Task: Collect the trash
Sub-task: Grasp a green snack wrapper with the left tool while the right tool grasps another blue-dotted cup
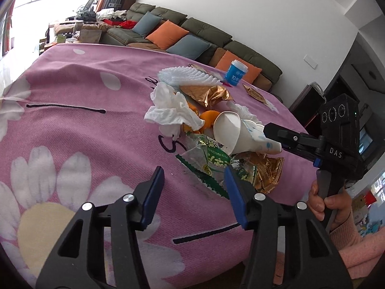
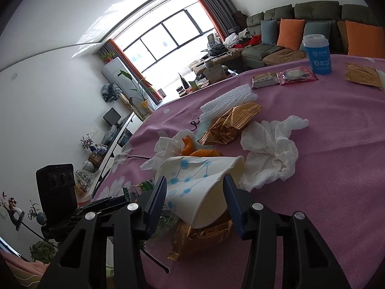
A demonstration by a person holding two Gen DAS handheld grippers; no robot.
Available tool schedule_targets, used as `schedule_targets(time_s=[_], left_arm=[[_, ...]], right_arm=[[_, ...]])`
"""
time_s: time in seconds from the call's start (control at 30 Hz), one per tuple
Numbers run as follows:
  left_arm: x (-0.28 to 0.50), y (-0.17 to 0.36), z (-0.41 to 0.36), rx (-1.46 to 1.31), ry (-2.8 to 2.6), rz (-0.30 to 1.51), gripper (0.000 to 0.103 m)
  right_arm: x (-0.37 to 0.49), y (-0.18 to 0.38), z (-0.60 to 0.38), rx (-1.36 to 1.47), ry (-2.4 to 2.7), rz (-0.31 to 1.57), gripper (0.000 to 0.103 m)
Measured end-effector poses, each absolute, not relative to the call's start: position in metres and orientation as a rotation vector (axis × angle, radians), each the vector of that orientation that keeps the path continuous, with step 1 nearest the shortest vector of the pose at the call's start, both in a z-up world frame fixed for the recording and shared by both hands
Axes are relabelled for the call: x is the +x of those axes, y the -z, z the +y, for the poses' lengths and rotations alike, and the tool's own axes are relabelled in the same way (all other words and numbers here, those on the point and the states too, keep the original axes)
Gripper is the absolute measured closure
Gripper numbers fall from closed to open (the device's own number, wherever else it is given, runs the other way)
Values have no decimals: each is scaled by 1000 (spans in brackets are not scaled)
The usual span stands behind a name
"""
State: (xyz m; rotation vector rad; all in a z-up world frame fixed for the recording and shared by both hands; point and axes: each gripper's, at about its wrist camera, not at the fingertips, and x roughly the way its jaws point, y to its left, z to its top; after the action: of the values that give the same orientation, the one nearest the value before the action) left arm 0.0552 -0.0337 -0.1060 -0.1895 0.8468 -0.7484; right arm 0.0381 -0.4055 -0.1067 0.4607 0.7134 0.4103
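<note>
A crushed white paper cup [image 1: 237, 133] with blue dots lies tilted on a pile of trash on the pink flowered cloth [image 1: 79, 125]. My right gripper [image 2: 195, 197] is shut on the cup [image 2: 202, 180]; in the left wrist view it [image 1: 270, 136] comes in from the right. My left gripper [image 1: 193, 183] is open and empty just in front of the pile, over a green-and-clear wrapper [image 1: 211, 162]. The pile also holds crumpled tissue [image 1: 169, 110], orange peel [image 1: 208, 118], gold wrappers [image 1: 266, 171] and white foam netting [image 1: 187, 75].
A blue cup with a white lid [image 2: 317, 54] stands at the far side, beside sealed snack packets [image 2: 284, 75] and a gold packet [image 2: 361, 74]. More tissue [image 2: 272, 153] lies right of the paper cup. A sofa with cushions [image 1: 192, 38] stands beyond the table.
</note>
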Motion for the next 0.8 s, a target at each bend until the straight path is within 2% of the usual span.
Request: schedule_targets(time_s=[0.1,0.33,0.53,0.8], left_arm=[[62,110,-34,-221,762,872,73],[61,111,-31,-230,763,860,80],[57,103,-26,-223,750,826,81],[48,88,-8,-210,710,764,81]], right_arm=[[39,110,-407,484,-424,716,69],[39,107,-405,500,-457,707,92],[40,99,-400,484,-475,671,99],[42,85,-392,461,-504,630,100]])
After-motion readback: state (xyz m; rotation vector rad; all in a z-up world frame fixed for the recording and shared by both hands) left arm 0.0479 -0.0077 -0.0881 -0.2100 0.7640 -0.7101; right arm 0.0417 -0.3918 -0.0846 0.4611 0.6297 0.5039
